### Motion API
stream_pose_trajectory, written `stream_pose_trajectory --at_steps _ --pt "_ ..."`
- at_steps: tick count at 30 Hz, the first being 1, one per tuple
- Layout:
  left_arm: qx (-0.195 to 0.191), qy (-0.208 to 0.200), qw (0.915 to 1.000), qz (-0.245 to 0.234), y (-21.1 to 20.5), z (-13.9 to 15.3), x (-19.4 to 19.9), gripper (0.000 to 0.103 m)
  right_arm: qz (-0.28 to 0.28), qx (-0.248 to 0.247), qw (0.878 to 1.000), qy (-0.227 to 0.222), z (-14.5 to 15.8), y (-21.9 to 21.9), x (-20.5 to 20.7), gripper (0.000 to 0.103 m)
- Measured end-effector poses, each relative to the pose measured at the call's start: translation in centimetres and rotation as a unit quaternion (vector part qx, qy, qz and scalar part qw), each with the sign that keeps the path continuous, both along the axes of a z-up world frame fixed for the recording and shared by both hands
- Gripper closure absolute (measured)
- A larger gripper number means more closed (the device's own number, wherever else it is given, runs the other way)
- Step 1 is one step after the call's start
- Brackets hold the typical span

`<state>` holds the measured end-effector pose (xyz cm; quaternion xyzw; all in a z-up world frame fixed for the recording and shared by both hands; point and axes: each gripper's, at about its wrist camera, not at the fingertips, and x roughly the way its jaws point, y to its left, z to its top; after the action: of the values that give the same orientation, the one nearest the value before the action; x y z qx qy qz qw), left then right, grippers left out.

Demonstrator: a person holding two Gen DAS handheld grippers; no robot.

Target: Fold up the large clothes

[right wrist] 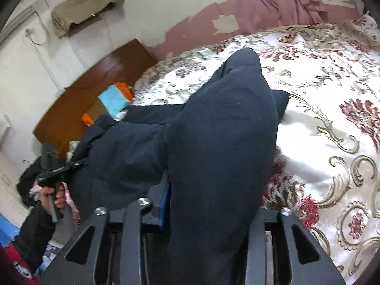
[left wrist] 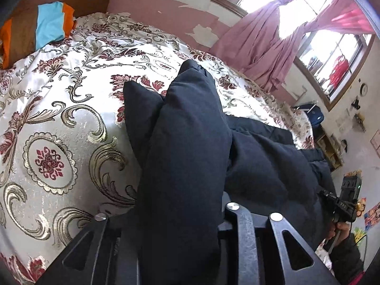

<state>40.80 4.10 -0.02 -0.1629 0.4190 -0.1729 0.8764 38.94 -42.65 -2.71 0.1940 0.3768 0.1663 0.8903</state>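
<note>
Dark navy garment [left wrist: 190,156] is bunched over both sets of tongs and trails down onto the floral bedspread [left wrist: 59,123], so we read this as the carrying half of a fold, with two gathered portions of cloth being brought across the bed. In our left gripper [left wrist: 180,213] a thick roll of the fabric runs up between the arms and hides the fingertips; the same holds for our right gripper [right wrist: 213,213], where the cloth drapes over everything ahead of the pivots. We cannot tell from either picture whether the pads press on the cloth or stand slack around it. Our next move, as we judge it, calls for lowering both bunches onto the bedspread together and laying the edge flat before letting go. Only the left wrist view gives us the bright window [left wrist: 332,54] with its pink curtain [left wrist: 268,47] and the other tool off to the right. Only the right wrist view gives us the wooden headboard [right wrist: 95,90] in full and a cloth-covered unit [right wrist: 87,7] high on the wall.
</note>
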Motion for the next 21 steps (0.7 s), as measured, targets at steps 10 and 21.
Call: stream_pose_trajectory --at_steps 10,21 --pt "0.056 0.03 0.9967 0.052 0.1 -1.7 0.2 0.011 -0.086 -0.098 0.991 0.021 0.0 0.9 -0.8 0.025" --pt "0.161 -0.065 0.9808 0.089 -1.8 2.1 -3.9 0.004 -0.195 -0.195 0.96 -0.049 5.3 2.2 -4.8 0.014"
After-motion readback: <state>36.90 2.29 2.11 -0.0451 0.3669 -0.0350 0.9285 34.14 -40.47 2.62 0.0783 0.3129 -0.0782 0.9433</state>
